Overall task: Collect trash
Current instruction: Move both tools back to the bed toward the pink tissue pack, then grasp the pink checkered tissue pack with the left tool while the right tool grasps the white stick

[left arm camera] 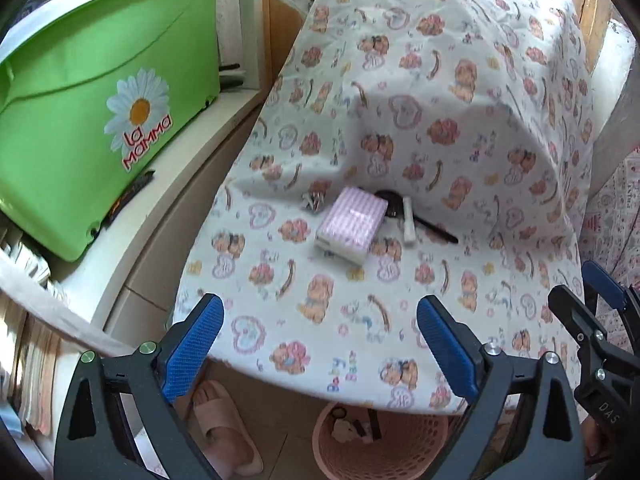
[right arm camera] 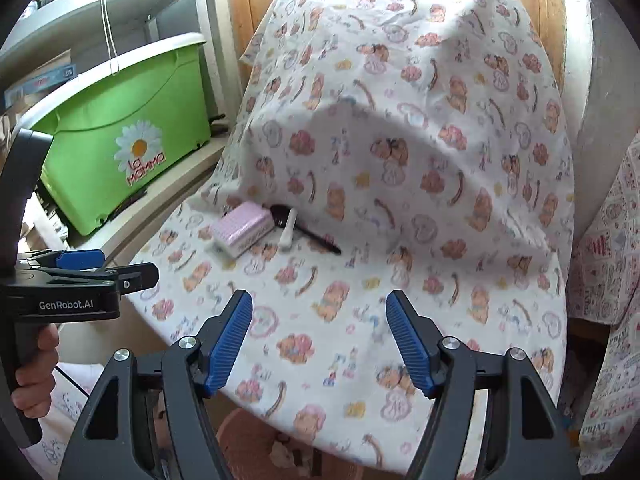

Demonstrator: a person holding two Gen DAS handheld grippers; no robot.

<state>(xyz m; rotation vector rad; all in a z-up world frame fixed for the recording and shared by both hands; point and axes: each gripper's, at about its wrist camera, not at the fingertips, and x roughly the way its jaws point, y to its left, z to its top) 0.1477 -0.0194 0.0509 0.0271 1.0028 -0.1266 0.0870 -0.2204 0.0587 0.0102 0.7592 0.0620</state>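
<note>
Nearest, below the tabletop's front edge, stands one pink basket point(left arm camera: 380, 444). Both tools, left tool point(left arm camera: 320, 344) and right tool point(right arm camera: 320, 344), hover with fingers apart, empty. Farther in lie one pink box point(left arm camera: 352, 226), one white tube point(left arm camera: 408, 220) and one black spoon point(left arm camera: 420, 220), its handle pointing right; the left tool seems nearer.

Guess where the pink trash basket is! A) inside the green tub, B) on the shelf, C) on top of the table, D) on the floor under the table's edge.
D: the pink basket sits on the floor, partly tucked under the edge of the cloth-covered table, with bits of trash already inside.
</note>
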